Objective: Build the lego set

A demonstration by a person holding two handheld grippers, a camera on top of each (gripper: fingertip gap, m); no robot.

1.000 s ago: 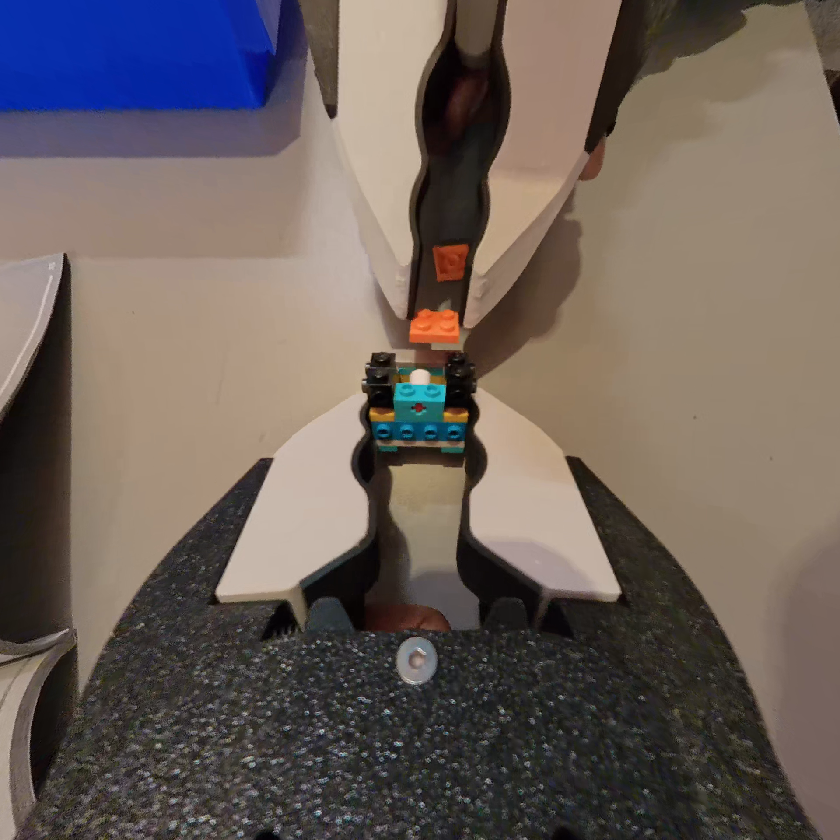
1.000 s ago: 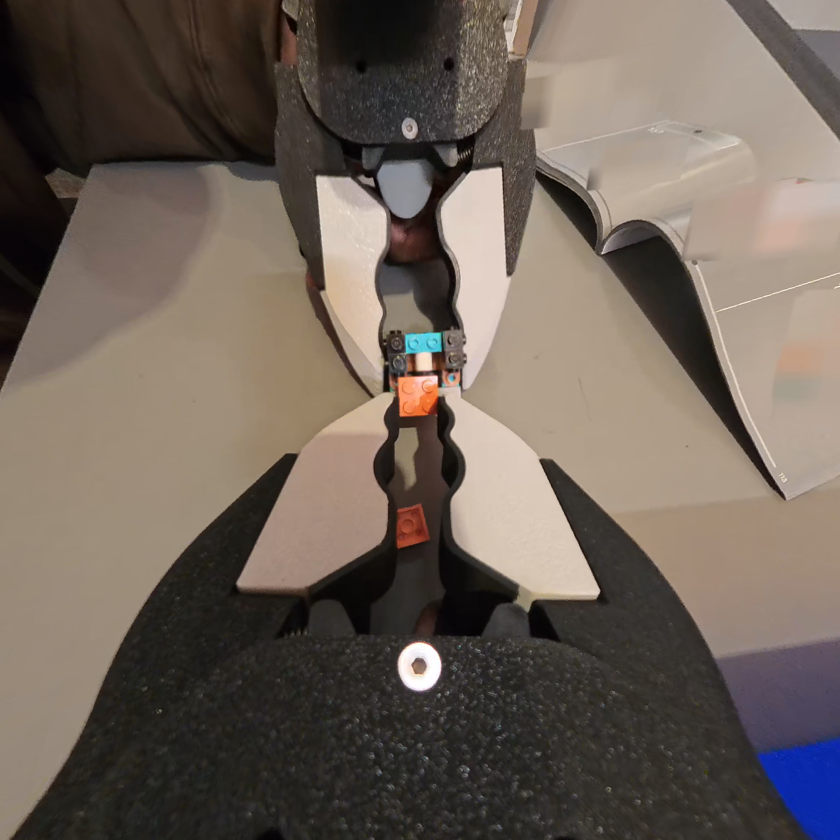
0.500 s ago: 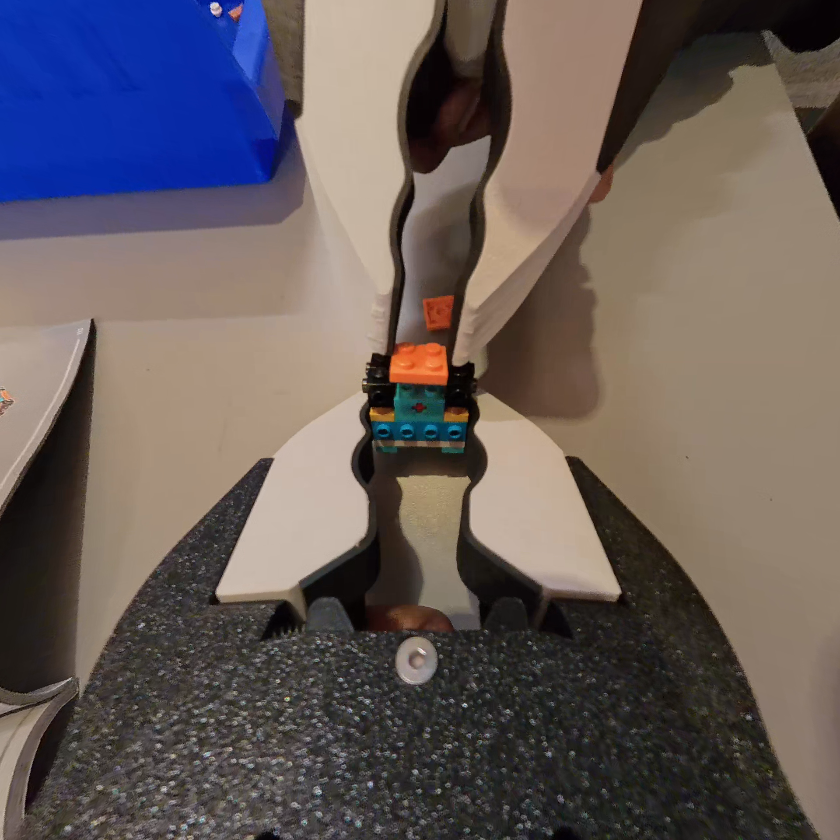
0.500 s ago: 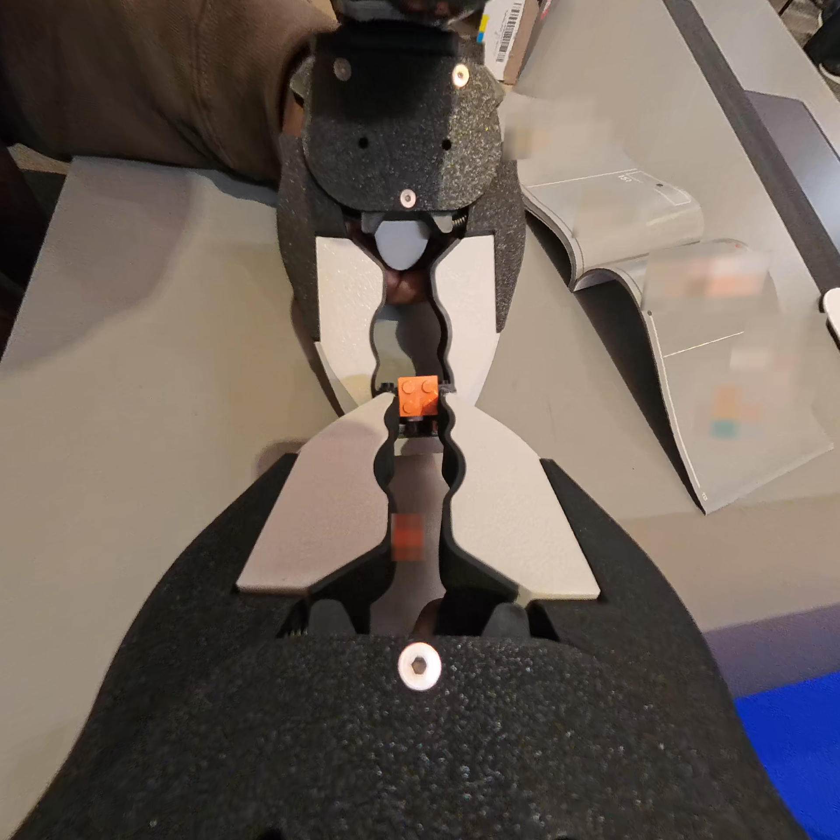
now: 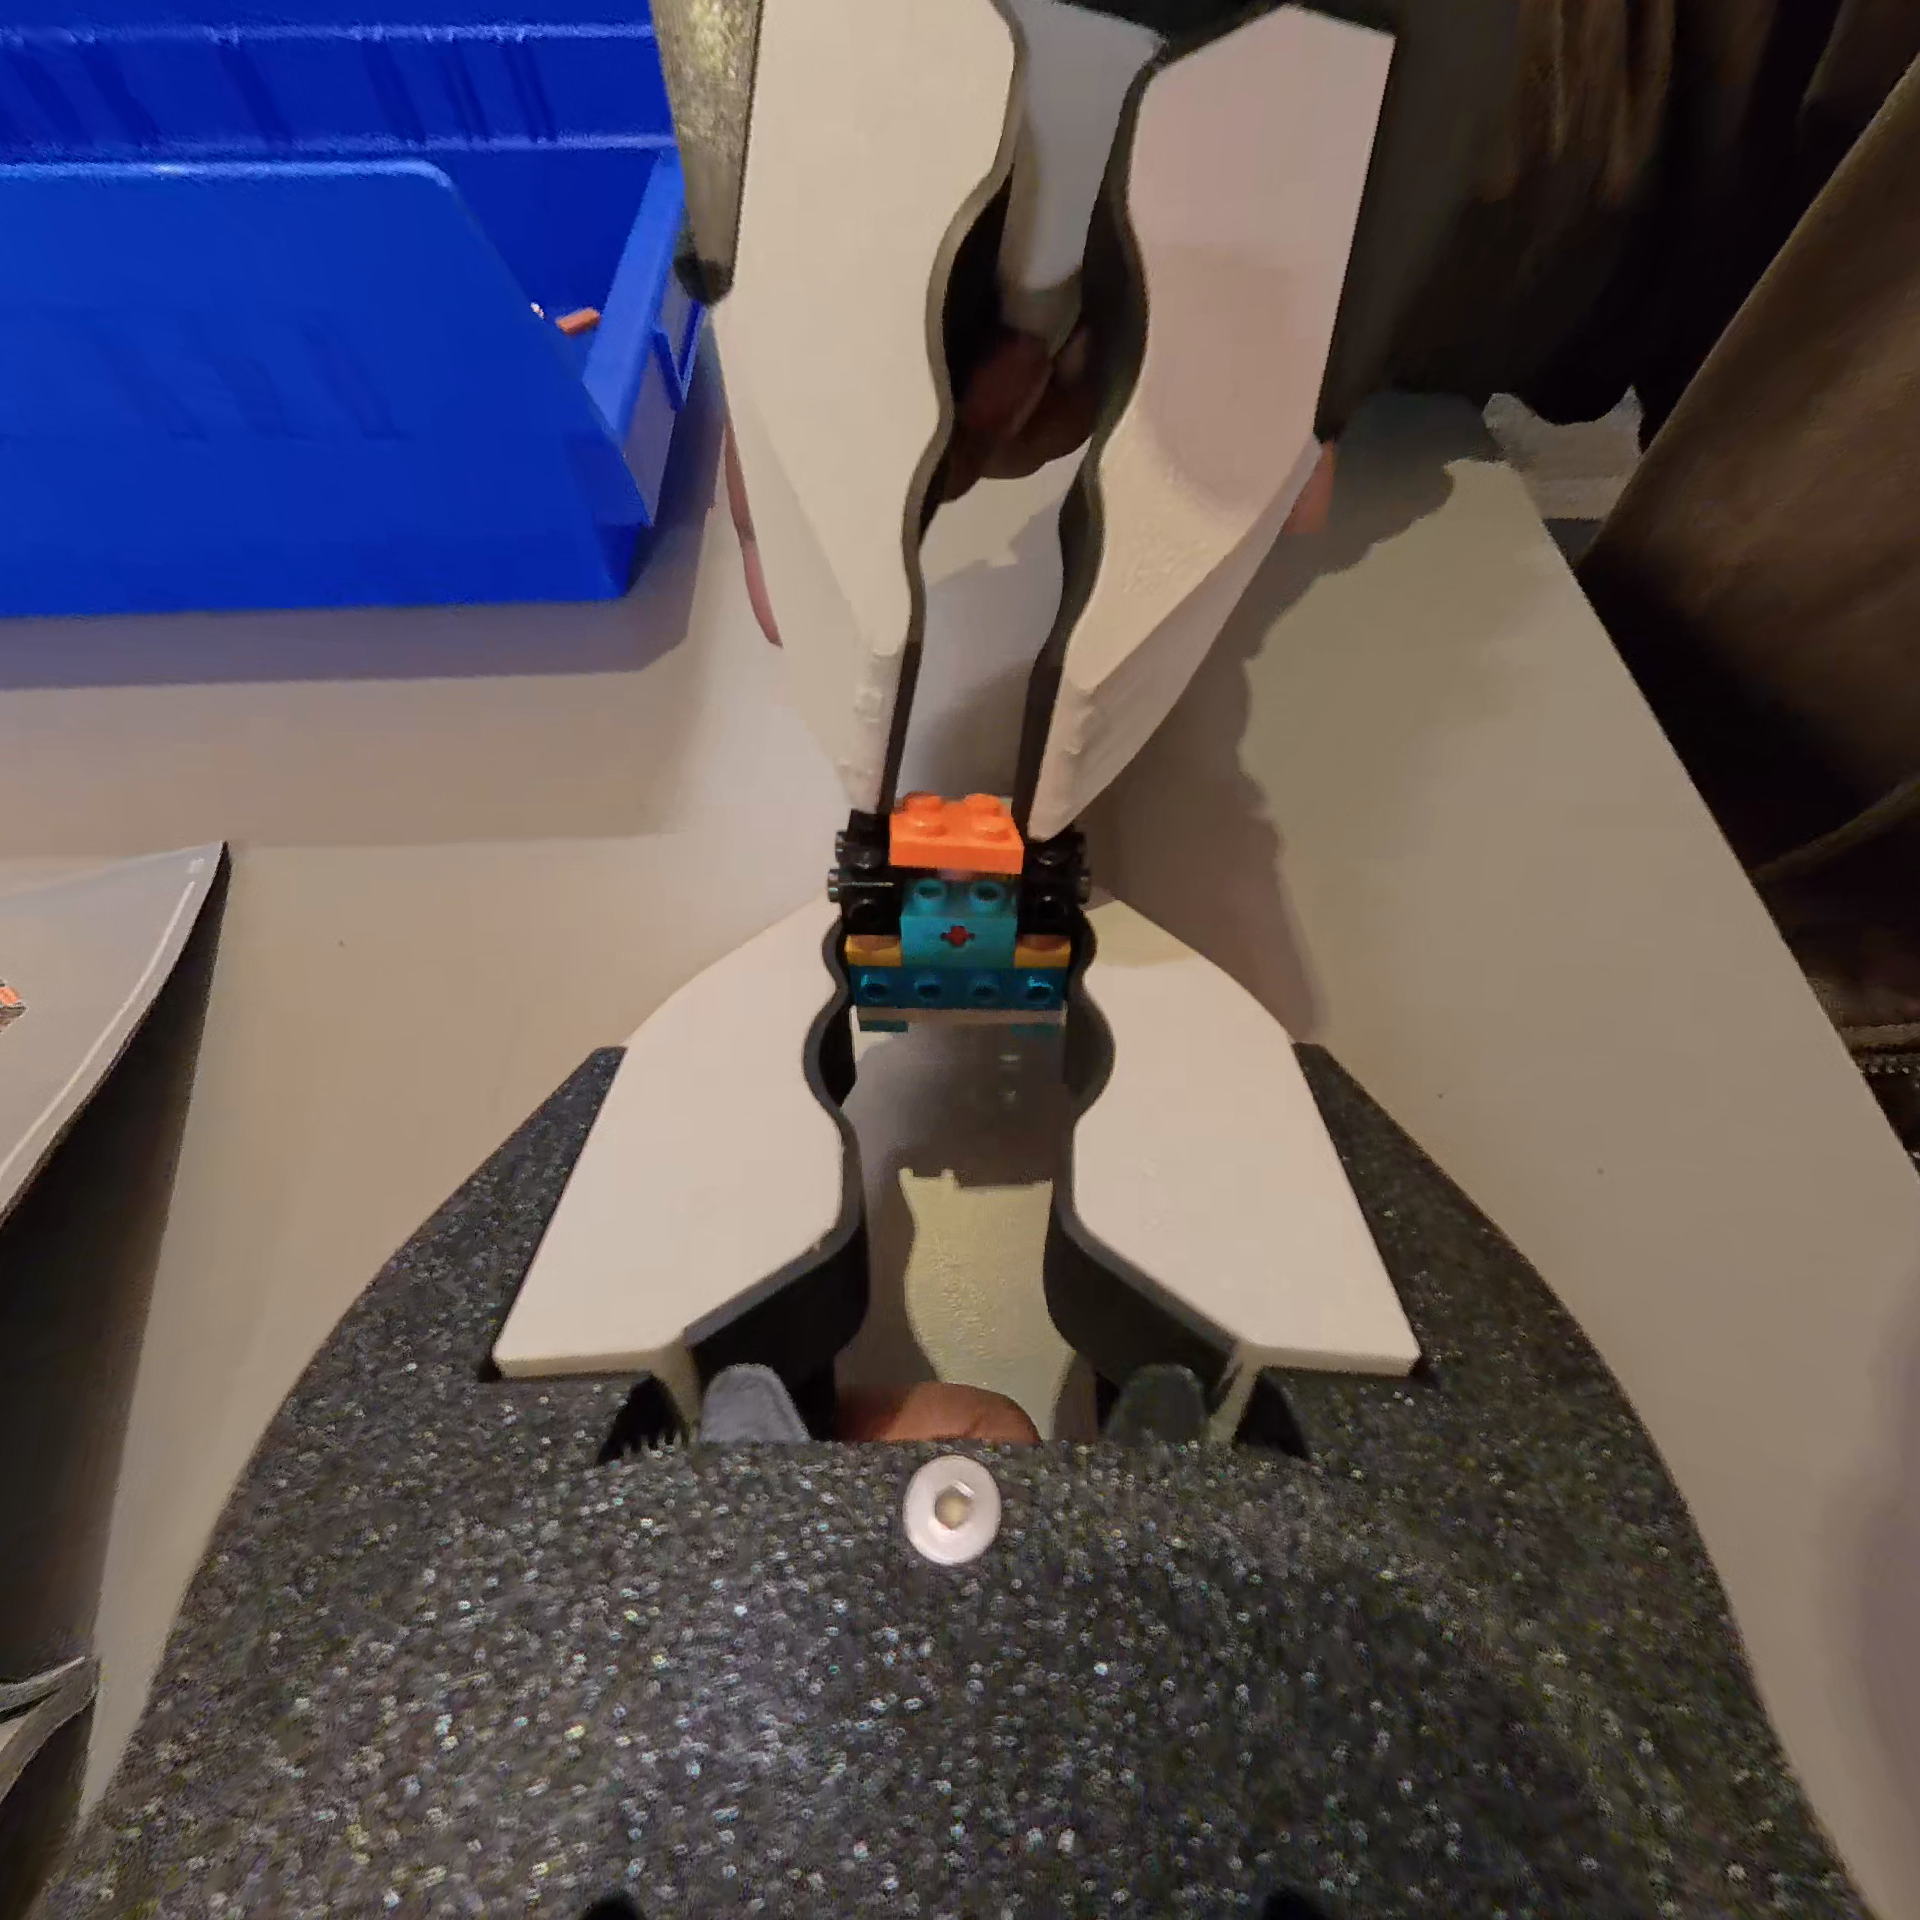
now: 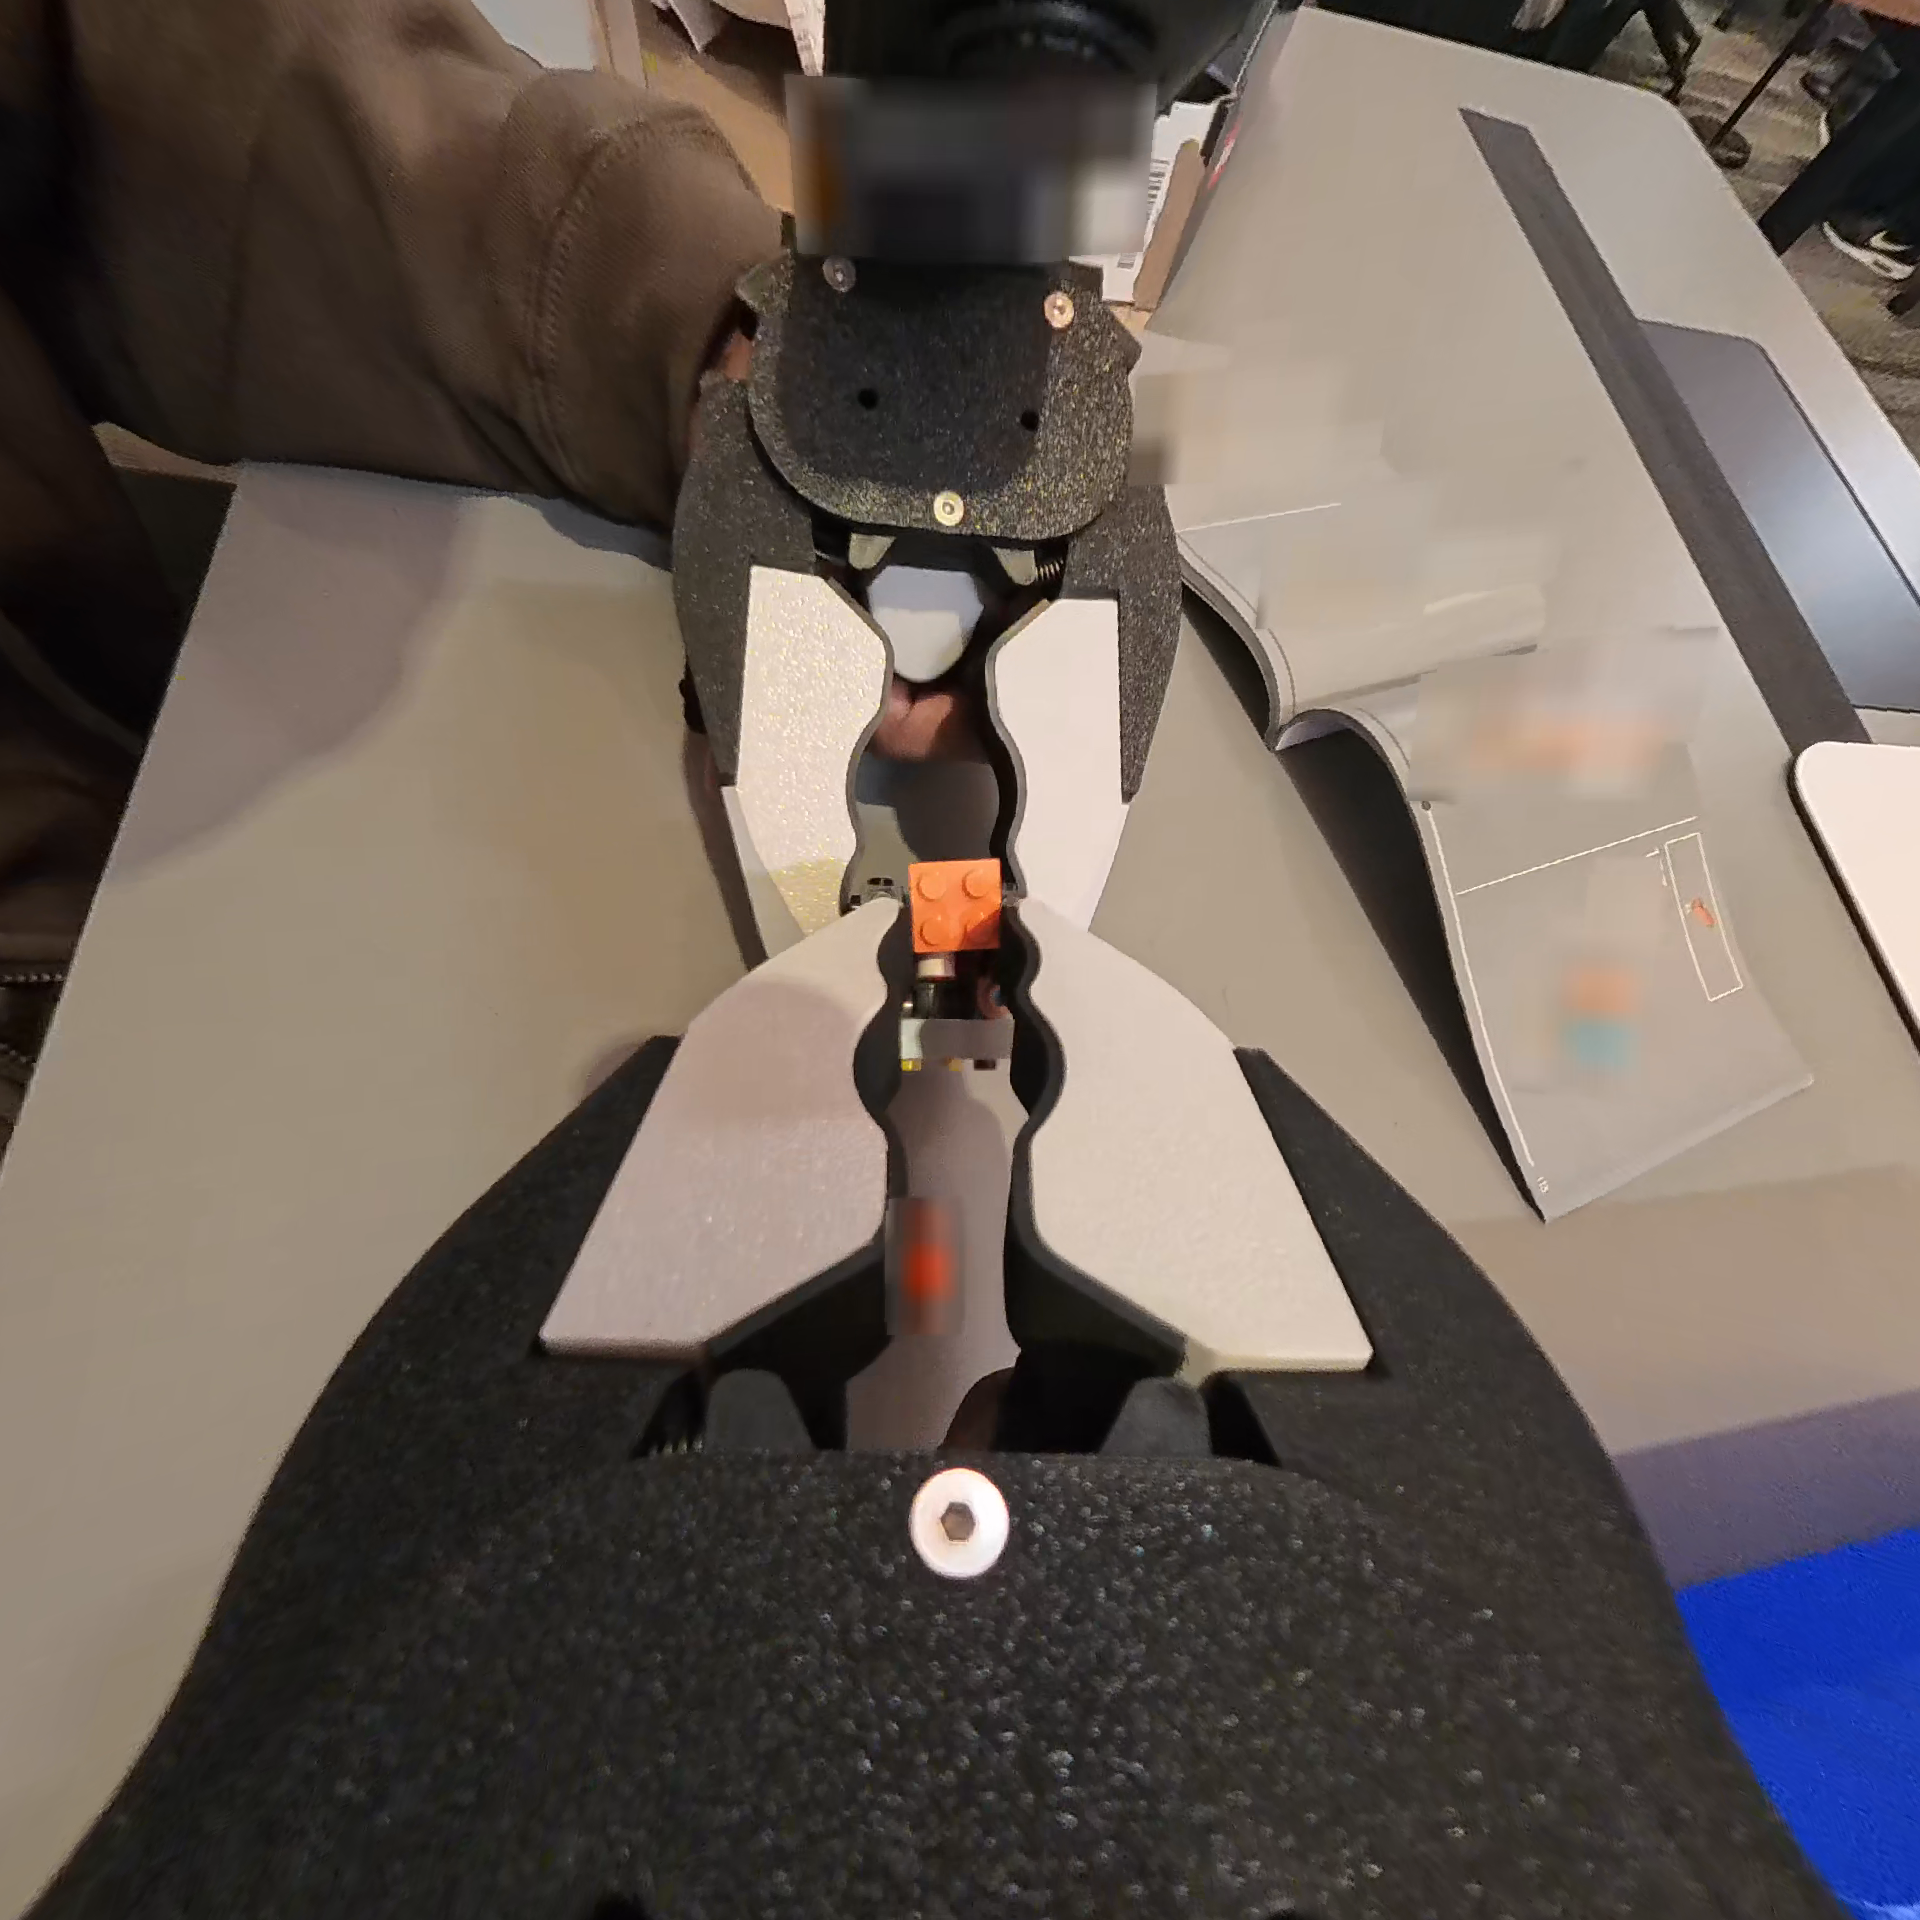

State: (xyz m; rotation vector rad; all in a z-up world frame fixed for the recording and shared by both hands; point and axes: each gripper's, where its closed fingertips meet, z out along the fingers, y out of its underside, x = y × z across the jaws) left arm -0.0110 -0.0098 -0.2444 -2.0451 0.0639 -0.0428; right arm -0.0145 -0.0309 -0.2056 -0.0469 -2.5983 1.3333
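My left gripper (image 5: 956,971) is shut on a small lego assembly (image 5: 956,940) of teal, black and yellow bricks and holds it above the grey table (image 5: 1455,831). An orange 2x2 plate (image 5: 956,842) sits on top of the assembly. My right gripper (image 5: 961,800) comes in from the far side, its fingertips closed on the plate's two sides. In the right wrist view the orange plate (image 6: 954,904) lies between my right gripper's tips (image 6: 956,920), with the left gripper (image 6: 935,873) opposite. Most of the assembly (image 6: 951,1039) is hidden under the plate there.
A blue bin (image 5: 312,364) stands at the back left, and its corner shows in the right wrist view (image 6: 1818,1714). An open instruction booklet (image 6: 1558,935) lies beside the grippers. A person's brown sleeve (image 6: 364,260) reaches in behind the left gripper. The table edge (image 5: 1714,831) runs close on the right. Some 4 centimetres of space lies between my two pairs of fingers.
My right gripper moved the orange plate from just off the assembly onto its top. Both grippers have since lifted and tilted together, still joined at the model.
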